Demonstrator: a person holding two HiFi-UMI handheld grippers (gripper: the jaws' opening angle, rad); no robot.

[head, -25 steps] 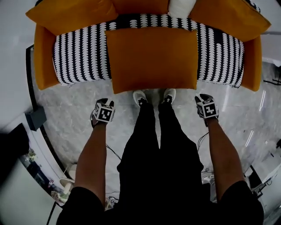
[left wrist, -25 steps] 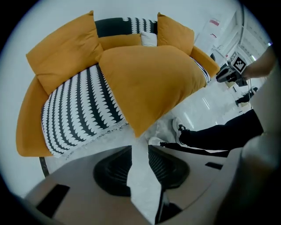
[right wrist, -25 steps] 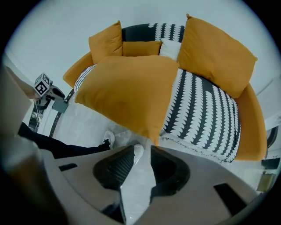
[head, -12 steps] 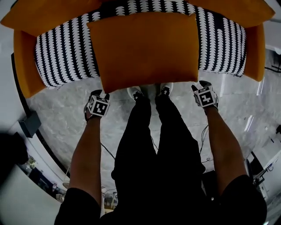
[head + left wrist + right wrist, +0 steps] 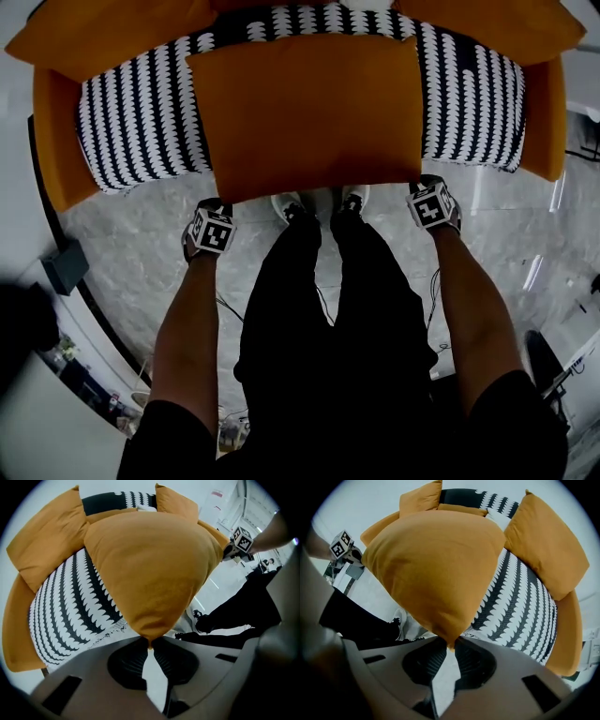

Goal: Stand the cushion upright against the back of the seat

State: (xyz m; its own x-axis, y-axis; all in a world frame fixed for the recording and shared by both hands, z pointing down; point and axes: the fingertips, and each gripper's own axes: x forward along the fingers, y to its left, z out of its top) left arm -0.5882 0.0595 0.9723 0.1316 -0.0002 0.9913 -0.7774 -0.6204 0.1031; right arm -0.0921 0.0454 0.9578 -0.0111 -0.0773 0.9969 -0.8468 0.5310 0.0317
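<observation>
In the head view both bare forearms are stretched forward and down, the left arm at lower left and the right arm at lower right. The left gripper and the right gripper are pointed straight down, marker cubes uppermost, and are held well apart at mid-frame. The jaws of each are being closed. A corner of the cushion is pinched between each pair of pads, low at the centre of each gripper view.
</observation>
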